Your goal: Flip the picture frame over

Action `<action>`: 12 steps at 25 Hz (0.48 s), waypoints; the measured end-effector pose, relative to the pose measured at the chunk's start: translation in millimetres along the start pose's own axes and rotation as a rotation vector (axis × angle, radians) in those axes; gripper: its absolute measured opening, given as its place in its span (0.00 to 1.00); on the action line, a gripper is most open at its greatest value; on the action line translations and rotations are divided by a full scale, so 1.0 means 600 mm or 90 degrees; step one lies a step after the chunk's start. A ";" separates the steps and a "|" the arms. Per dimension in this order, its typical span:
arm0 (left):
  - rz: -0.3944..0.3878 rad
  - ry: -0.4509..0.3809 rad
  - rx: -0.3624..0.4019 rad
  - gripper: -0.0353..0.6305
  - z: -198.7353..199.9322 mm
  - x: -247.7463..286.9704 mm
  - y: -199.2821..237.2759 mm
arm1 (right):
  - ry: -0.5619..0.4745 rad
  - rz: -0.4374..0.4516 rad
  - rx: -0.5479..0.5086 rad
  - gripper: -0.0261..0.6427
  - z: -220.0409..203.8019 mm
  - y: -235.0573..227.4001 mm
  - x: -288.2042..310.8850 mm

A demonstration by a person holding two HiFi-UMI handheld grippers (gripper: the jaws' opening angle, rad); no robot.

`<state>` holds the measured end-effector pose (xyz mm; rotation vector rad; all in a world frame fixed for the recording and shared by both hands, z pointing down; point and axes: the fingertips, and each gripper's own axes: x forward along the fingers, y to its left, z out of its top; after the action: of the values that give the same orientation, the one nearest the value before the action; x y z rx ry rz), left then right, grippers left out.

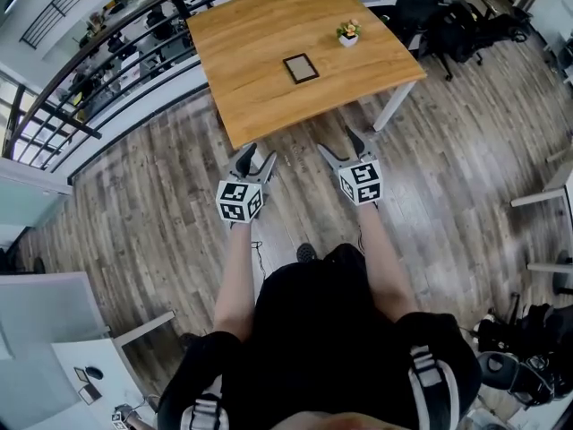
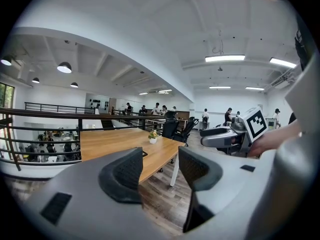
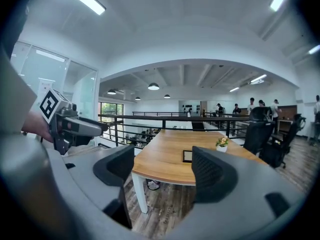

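Observation:
A small dark picture frame (image 1: 301, 67) lies flat near the middle of the wooden table (image 1: 260, 88); it also shows in the right gripper view as the frame (image 3: 187, 156), and only as a dark sliver (image 2: 144, 154) in the left gripper view. My left gripper (image 1: 254, 159) and right gripper (image 1: 340, 148) are held side by side over the floor, short of the table's near edge. Both are open with nothing between their jaws. The left gripper (image 2: 160, 170) and right gripper (image 3: 165, 170) point toward the table.
A small potted plant (image 1: 348, 32) stands on the table beyond the frame. A black railing (image 1: 107, 79) runs along the table's left side. Office chairs (image 1: 448, 21) stand at the far right. White table legs (image 1: 394, 106) reach the wood floor.

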<state>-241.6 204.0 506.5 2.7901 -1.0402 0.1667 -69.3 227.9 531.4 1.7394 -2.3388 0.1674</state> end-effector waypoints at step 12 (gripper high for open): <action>-0.010 0.023 0.004 0.40 -0.021 0.022 0.004 | 0.015 -0.005 0.053 0.54 -0.035 -0.016 0.011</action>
<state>-233.9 196.5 521.4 2.7889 -1.0108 0.2180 -59.8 223.5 553.0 1.7734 -2.3400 0.2871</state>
